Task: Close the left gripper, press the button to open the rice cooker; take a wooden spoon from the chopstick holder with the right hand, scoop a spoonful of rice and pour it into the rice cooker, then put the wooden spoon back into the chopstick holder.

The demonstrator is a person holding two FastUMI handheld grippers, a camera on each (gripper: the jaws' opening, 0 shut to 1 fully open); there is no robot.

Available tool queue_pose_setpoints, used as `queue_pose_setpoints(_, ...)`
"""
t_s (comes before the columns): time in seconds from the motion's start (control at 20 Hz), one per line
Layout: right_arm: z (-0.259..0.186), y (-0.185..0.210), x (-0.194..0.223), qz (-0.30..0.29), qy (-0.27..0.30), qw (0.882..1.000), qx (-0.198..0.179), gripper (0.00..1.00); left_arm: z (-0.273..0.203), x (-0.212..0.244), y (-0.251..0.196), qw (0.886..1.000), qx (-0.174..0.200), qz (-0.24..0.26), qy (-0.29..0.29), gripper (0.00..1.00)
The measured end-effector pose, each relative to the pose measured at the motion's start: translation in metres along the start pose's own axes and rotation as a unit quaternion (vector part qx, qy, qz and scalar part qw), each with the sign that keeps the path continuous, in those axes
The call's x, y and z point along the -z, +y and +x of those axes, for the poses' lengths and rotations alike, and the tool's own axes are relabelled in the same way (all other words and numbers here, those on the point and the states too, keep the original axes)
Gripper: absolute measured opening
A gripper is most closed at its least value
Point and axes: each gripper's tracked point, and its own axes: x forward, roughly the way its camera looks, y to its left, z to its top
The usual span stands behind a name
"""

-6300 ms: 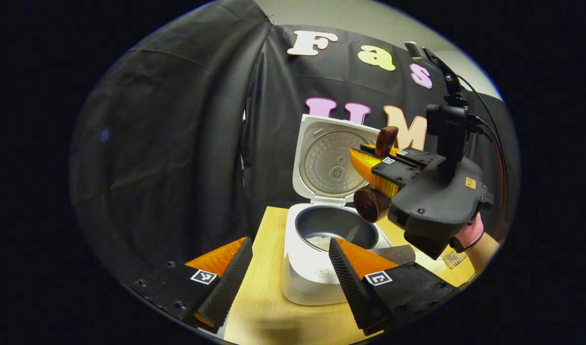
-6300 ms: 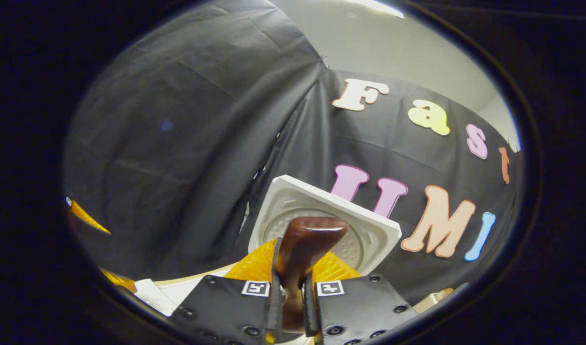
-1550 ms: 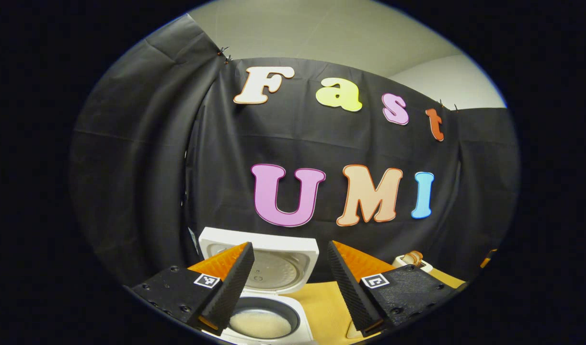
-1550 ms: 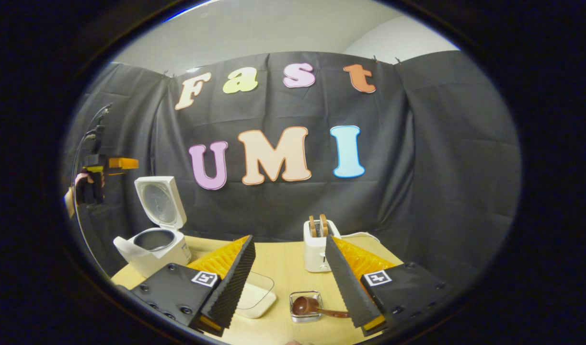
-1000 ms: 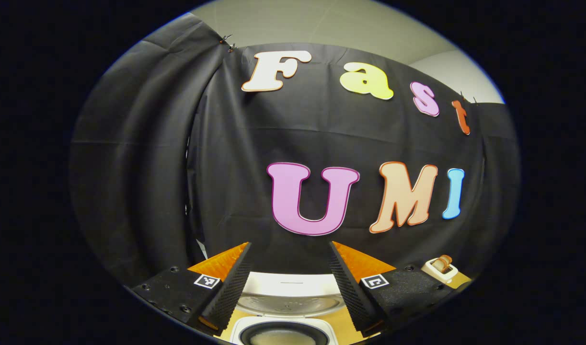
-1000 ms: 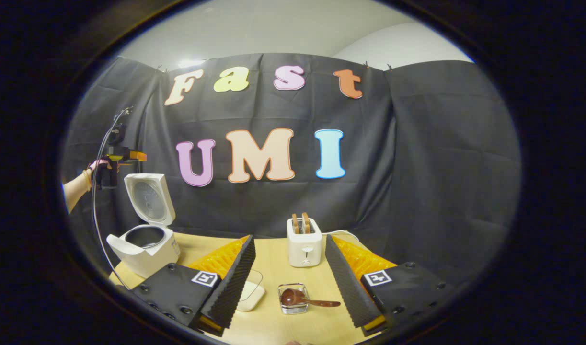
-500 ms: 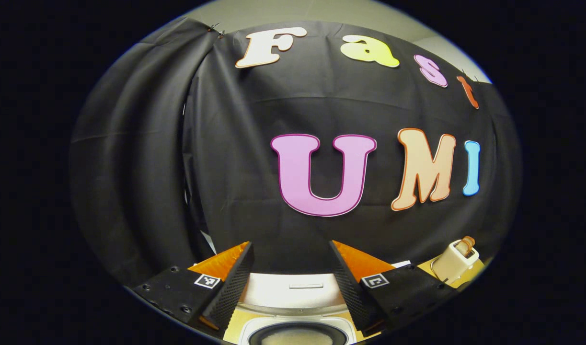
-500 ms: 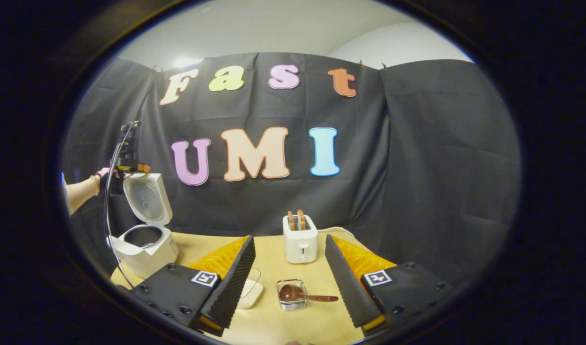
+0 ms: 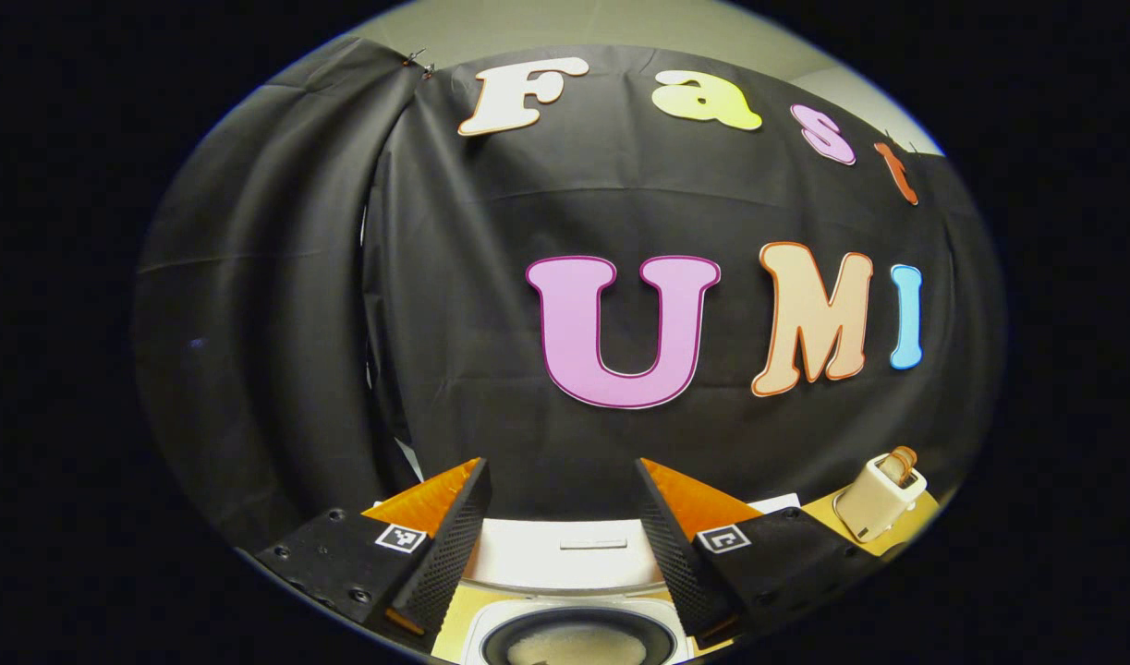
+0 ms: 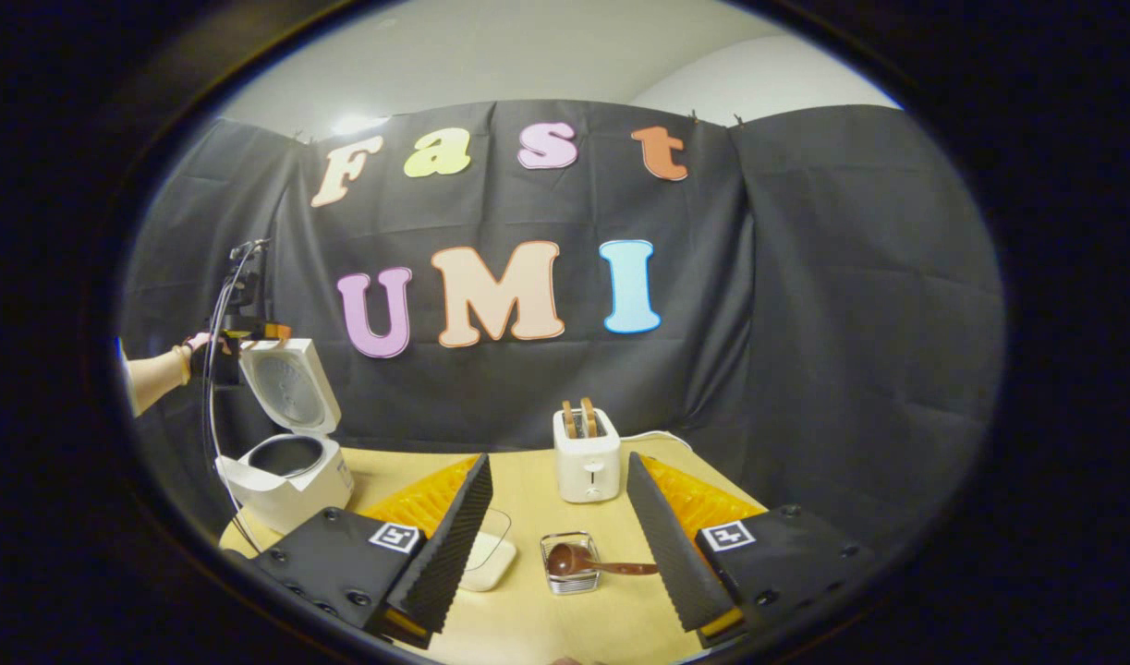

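The white rice cooker (image 10: 287, 480) stands open at the table's left, lid (image 10: 290, 383) raised. My left gripper (image 10: 250, 328), held by a hand (image 10: 158, 374), hovers at the lid's top edge. In the left gripper view my left gripper (image 9: 561, 462) is open, the lid's edge (image 9: 565, 554) lies between its fingers, and the pot with rice (image 9: 578, 646) sits below. My right gripper (image 10: 557, 460) is open and holds nothing. In front of it the wooden spoon (image 10: 588, 562) lies in the small glass chopstick holder (image 10: 569, 577), handle pointing right.
A white toaster (image 10: 588, 453) with two slices stands behind the holder; it is also at the right (image 9: 883, 494) of the left gripper view. A shallow white rice dish (image 10: 486, 554) sits left of the holder. The light wooden table (image 10: 528, 628) ends at the black cloth.
Since the oldest frames my right gripper has let go of the spoon, which now lies in the holder. My left gripper has come down to the lid's top edge. The right gripper barely shifted.
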Motion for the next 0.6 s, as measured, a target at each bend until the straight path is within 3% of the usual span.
queue_pose_setpoints(0.6, 0.018, 0.025, -0.019, -0.026, -0.016, 0.999, -0.041, 0.92, -0.091, 0.053, -0.002, 0.999, 0.034, -0.017, 0.017, 0.90)
